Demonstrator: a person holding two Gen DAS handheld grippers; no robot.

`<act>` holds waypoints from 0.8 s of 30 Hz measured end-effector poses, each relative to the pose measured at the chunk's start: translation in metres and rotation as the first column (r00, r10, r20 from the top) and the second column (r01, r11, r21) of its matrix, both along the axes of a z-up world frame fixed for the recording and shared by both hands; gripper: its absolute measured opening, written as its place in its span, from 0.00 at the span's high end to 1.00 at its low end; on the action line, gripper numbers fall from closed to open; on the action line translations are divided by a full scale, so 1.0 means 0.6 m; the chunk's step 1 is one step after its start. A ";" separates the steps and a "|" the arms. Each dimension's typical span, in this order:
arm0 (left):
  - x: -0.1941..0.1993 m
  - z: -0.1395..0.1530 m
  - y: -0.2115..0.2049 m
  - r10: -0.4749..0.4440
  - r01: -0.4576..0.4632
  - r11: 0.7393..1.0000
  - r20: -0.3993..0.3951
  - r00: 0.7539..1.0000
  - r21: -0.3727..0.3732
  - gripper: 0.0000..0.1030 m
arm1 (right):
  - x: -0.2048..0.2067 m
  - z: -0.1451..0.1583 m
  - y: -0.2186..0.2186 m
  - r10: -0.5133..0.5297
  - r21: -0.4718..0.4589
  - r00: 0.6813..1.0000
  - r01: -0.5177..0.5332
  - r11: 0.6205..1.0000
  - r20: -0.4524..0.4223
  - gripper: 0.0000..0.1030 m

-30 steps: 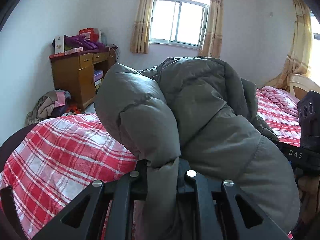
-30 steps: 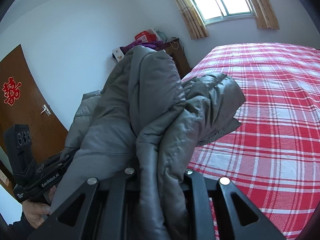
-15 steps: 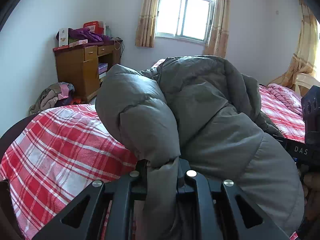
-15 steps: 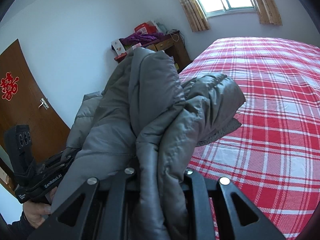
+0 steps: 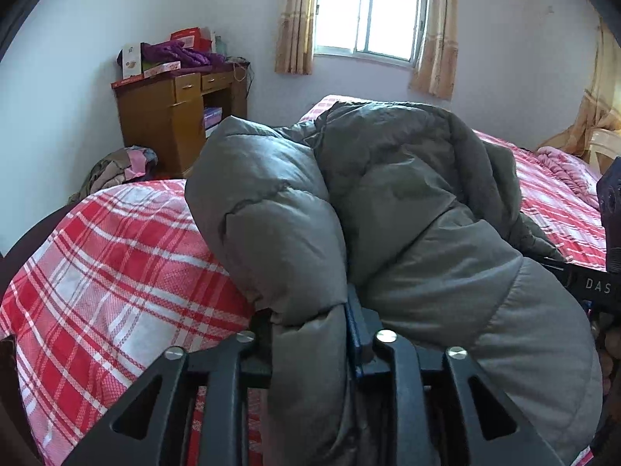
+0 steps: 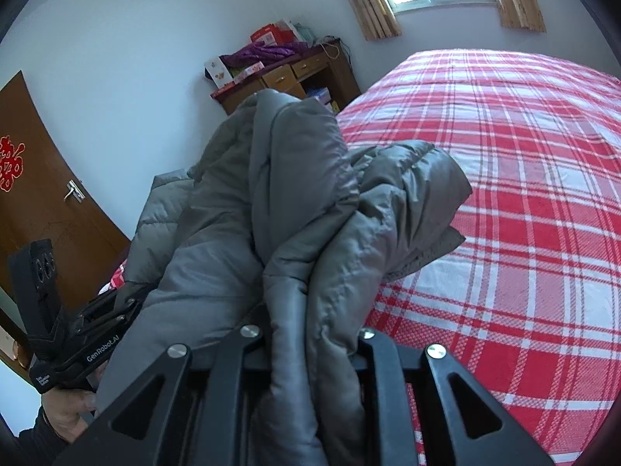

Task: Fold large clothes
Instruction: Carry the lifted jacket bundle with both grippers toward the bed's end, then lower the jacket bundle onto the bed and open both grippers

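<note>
Clearly the grey puffer coat (image 5: 388, 209) is being carried to the red plaid bed (image 5: 116, 256), bunched between both grippers, so the step looks like laying it out before any fold. On the left, the left gripper (image 5: 310, 334) has just been opening, its fingers loosening round a fold of coat between them; the right gripper (image 6: 310, 334) pinches another bunch tight. Next, spread it flat. Only the left view shows a pink quilt (image 5: 562, 171); only the right shows the door (image 6: 42, 178).
</note>
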State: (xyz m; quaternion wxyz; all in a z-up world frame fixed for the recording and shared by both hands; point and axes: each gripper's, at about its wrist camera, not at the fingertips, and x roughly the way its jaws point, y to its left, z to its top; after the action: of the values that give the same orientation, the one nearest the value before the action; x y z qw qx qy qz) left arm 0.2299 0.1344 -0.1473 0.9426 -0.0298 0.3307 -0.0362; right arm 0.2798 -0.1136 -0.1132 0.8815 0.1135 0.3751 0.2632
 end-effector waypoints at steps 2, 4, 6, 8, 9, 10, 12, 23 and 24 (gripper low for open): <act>0.002 -0.007 0.001 0.009 -0.009 1.000 -0.009 1.000 0.007 0.59 | 0.002 -0.007 0.001 0.000 -0.002 1.000 0.000 1.000 -0.008 0.81; 0.004 -0.014 0.003 0.021 -0.021 1.000 -0.015 1.000 0.014 0.51 | 0.003 -0.012 0.002 0.000 -0.009 1.000 0.000 1.000 -0.012 0.79; 0.006 -0.019 0.006 0.030 -0.030 1.000 -0.020 0.999 0.010 0.46 | 0.005 -0.018 0.004 -0.002 -0.022 1.000 0.001 1.000 -0.015 0.79; 0.008 -0.023 0.008 0.033 -0.033 0.999 -0.023 0.999 0.006 0.44 | 0.005 -0.021 0.003 -0.002 -0.028 1.000 0.001 1.000 -0.017 0.78; 0.008 -0.025 0.007 0.034 -0.034 0.999 -0.023 0.999 0.009 0.42 | 0.005 -0.023 0.003 -0.003 -0.031 1.000 0.002 1.000 -0.019 0.78; 0.009 -0.027 0.008 0.037 -0.037 0.999 -0.023 0.999 0.011 0.41 | 0.006 -0.025 0.003 -0.003 -0.031 1.000 0.003 1.000 -0.021 0.77; 0.009 -0.031 0.009 0.046 -0.045 0.999 -0.024 0.999 0.010 0.35 | 0.006 -0.029 0.003 -0.006 -0.034 1.000 0.005 0.999 -0.026 0.76; 0.021 -0.045 0.019 0.084 -0.085 0.996 -0.069 0.994 -0.012 0.17 | 0.010 -0.052 -0.003 -0.037 -0.046 0.998 0.035 0.998 -0.057 0.61; 0.021 -0.046 0.020 0.087 -0.089 0.996 -0.073 0.993 -0.017 0.16 | 0.010 -0.054 -0.003 -0.040 -0.051 0.997 0.037 0.998 -0.059 0.59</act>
State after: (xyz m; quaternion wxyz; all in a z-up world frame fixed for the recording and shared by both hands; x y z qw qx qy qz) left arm 0.2427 0.1462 -0.1751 0.9303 -0.0554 0.3625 0.0031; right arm 0.2858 -0.1156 -0.1458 0.8773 0.1067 0.4057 0.2331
